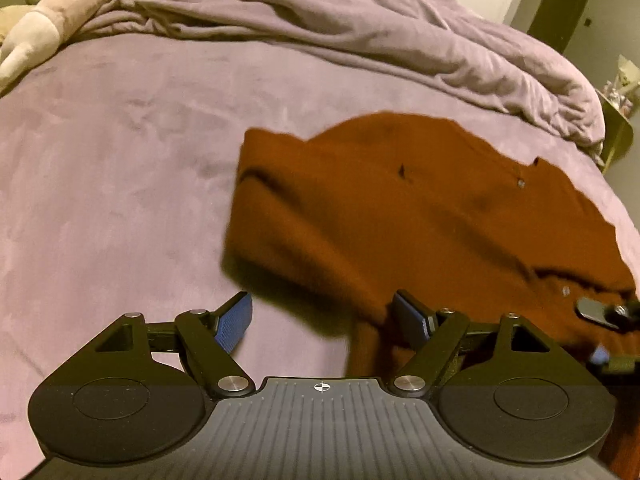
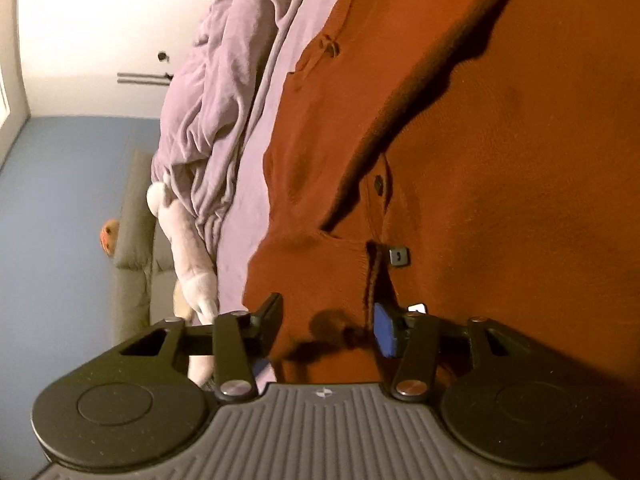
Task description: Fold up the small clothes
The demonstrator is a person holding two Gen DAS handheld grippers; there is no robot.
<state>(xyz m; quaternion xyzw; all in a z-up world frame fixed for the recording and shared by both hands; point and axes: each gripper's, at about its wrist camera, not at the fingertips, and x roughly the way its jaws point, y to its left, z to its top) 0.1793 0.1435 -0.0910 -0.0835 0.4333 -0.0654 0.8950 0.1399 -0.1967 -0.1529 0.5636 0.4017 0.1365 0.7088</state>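
A rust-orange buttoned cardigan (image 1: 400,208) lies partly folded on the purple bed sheet (image 1: 120,160). My left gripper (image 1: 324,320) is open just above its near left edge, with cloth hanging between the blue pads (image 1: 236,320). In the right wrist view the same cardigan (image 2: 480,160) fills the frame. My right gripper (image 2: 328,324) is open with cardigan cloth between its fingers, the view rolled sideways. Part of the right gripper shows at the left wrist view's right edge (image 1: 600,312).
A rumpled purple duvet (image 1: 360,32) lies at the far side of the bed. A pale plush toy (image 1: 52,20) rests at the far left. A gold side table (image 1: 616,128) stands past the bed's right edge.
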